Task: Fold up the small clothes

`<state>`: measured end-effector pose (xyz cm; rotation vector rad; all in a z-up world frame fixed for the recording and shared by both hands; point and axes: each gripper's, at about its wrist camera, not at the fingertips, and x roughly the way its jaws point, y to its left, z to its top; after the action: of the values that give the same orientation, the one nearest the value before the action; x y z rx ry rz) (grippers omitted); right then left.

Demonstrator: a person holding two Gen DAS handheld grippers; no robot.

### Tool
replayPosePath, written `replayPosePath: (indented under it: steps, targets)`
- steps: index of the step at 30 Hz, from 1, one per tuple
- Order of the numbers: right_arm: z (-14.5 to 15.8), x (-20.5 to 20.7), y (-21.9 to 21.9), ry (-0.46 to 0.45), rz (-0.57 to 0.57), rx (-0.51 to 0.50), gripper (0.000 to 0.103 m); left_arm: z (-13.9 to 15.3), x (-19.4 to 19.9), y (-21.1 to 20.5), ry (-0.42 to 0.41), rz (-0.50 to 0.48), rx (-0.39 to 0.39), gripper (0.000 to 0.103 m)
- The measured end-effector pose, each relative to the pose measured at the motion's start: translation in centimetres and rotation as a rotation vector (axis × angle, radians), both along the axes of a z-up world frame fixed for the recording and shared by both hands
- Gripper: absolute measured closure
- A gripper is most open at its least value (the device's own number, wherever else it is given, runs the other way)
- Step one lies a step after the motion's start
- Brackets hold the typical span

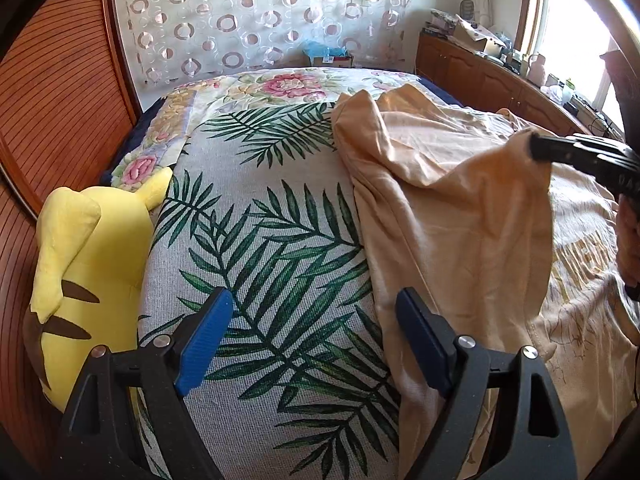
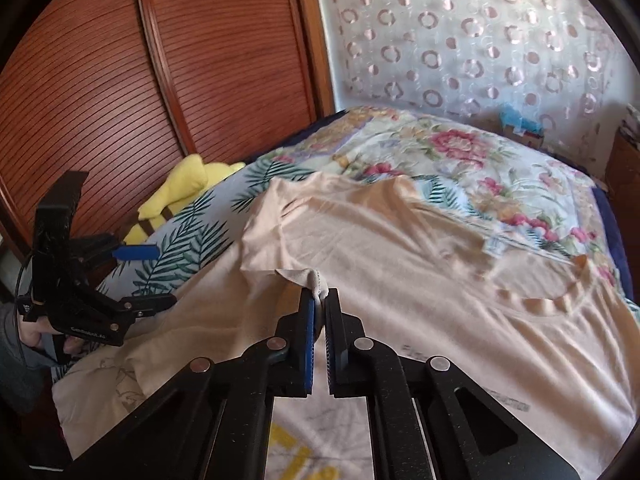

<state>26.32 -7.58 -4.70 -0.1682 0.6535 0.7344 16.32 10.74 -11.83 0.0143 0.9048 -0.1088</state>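
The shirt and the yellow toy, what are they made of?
The shirt looks like thin, soft knit cloth, maybe cotton: matte, and it wrinkles and drapes where it is lifted. The toy looks like plush fabric over stuffing: puffy, with seams.

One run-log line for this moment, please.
right tongs: shut on peach T-shirt sleeve edge | left tongs: open, empty, over leaf-print cover

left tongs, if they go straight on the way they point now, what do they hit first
Most likely the leaf-print bedspread, beside the peach t-shirt. The open left tongs hold nothing; depth is unclear.
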Motion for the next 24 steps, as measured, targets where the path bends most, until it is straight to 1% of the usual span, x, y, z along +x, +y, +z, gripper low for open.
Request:
replayPosePath:
  steps: [4,9,11,13,14,24]
  targets:
    - [-0.5,0.0,-2.0,0.006,-0.065,-0.013,0.099,0.0,0.0,0.0,0.000,0.000,0.000,0.019]
    - [-2.0,-0.2,-2.6,0.023,-0.114,-0.057,0.098,0.0,0.0,0.0,0.000,0.000,0.000,0.019]
    - [-2.2,-0.5,-2.6,0.026,-0.130,-0.079,0.083,0.0,0.0,0.0,0.000,0.000,0.001,0.018]
    - [-2.2,-0.7,-2.7,0.029,-0.144,-0.079,0.073,0.0,0.0,0.0,0.000,0.000,0.001,0.018]
    - [-2.2,-0.7,-2.7,0.031,-0.147,-0.077,0.071,0.0,0.0,0.0,0.000,0.000,0.001,0.018]
    - [-1.7,-3.8,-3.5,0.061,-0.105,-0.034,0.071,0.0,0.0,0.0,0.001,0.001,0.000,0.018]
